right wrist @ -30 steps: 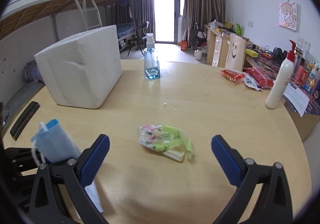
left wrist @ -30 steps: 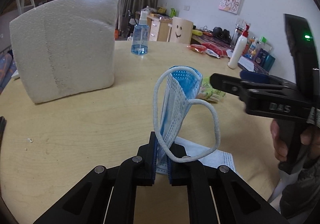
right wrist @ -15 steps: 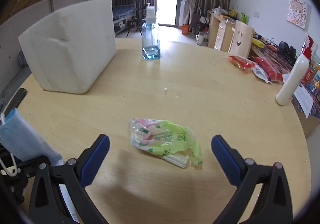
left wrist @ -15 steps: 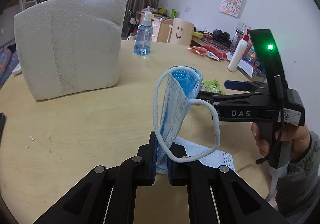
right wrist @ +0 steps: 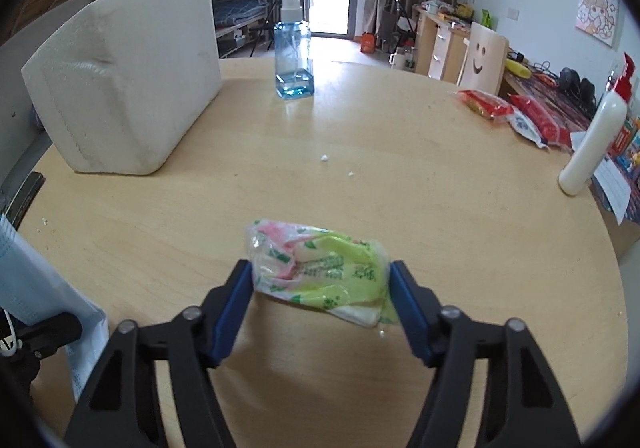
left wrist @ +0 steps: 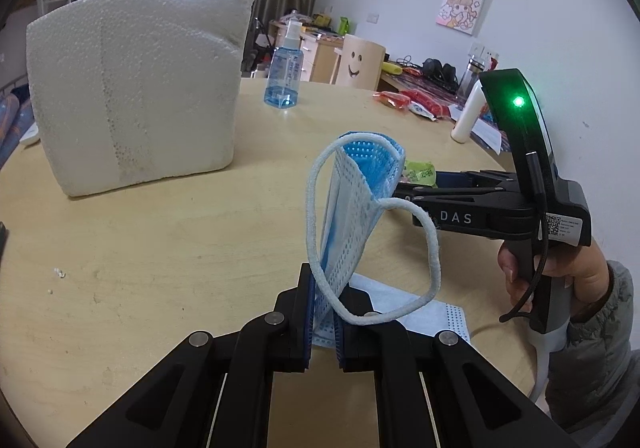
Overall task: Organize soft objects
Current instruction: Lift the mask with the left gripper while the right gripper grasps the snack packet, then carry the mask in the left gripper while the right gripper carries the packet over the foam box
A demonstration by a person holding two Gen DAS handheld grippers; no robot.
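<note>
My left gripper (left wrist: 322,312) is shut on the lower edge of a blue face mask (left wrist: 352,200), which stands upright with its white ear loops hanging free. A second, pale mask (left wrist: 424,318) lies flat on the table under it. In the right wrist view a crumpled green and pink plastic packet (right wrist: 320,264) lies on the round wooden table (right wrist: 440,188). My right gripper (right wrist: 320,288) straddles it, jaws closing, blue pads (right wrist: 236,292) at the packet's two ends without visibly squeezing it. The left wrist view shows a hand holding that gripper's body (left wrist: 500,212) beside the mask.
A big white foam box (right wrist: 124,80) stands at the back left. A blue spray bottle (right wrist: 294,48) is behind the packet. Red snack packets (right wrist: 486,104) and a white pump bottle (right wrist: 592,140) sit near the right rim. A dark flat object (right wrist: 24,196) lies at the left edge.
The right gripper came forward and down over the packet, and its jaws narrowed from wide open to the packet's ends. The left gripper kept still with the mask.
</note>
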